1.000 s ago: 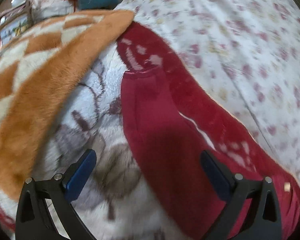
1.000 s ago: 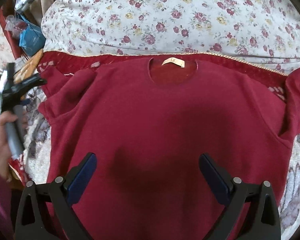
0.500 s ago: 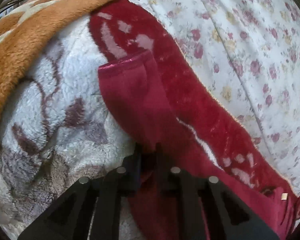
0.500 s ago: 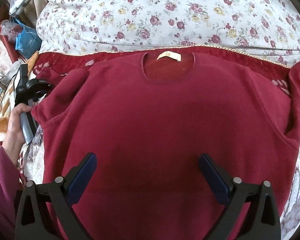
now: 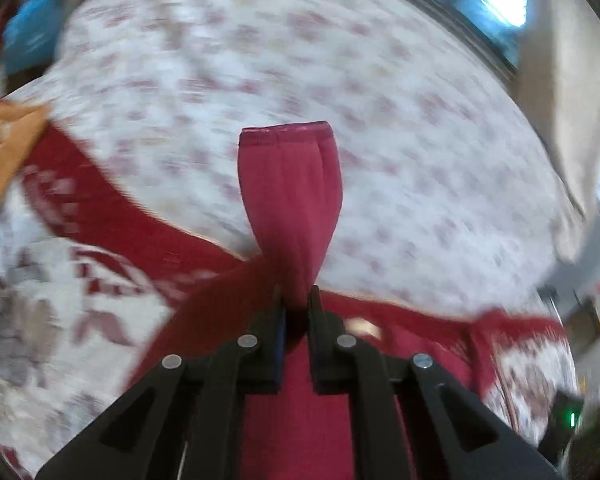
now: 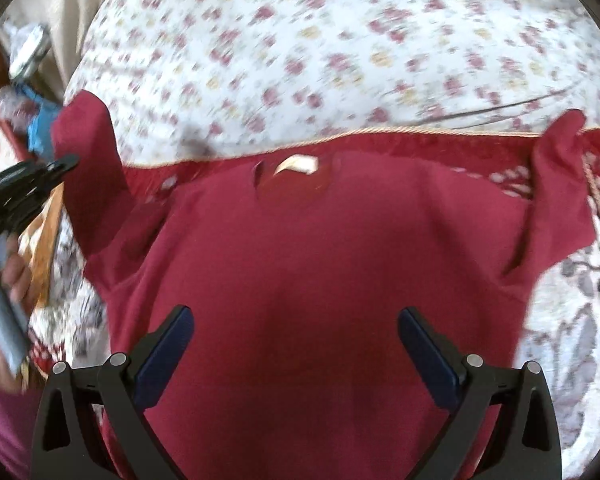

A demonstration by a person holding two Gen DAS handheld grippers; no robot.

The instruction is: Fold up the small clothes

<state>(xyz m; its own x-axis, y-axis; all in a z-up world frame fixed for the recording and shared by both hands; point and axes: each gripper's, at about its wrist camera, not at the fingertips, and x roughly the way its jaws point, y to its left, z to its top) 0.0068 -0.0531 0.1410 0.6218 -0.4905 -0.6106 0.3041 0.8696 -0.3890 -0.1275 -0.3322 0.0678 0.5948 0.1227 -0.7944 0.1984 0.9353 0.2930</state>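
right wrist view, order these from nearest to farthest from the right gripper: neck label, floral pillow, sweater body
1. Sweater body: the red chest panel lies directly under the open right gripper, between its fingers.
2. Neck label: the pale tag at the collar, beyond the chest, centre of the view.
3. Floral pillow: past the collar, filling the top of the view.

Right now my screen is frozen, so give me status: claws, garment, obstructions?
Left claw shut on dark red knit sweater's sleeve, lifted. Right claw open above sweater body. Nothing obstructing.
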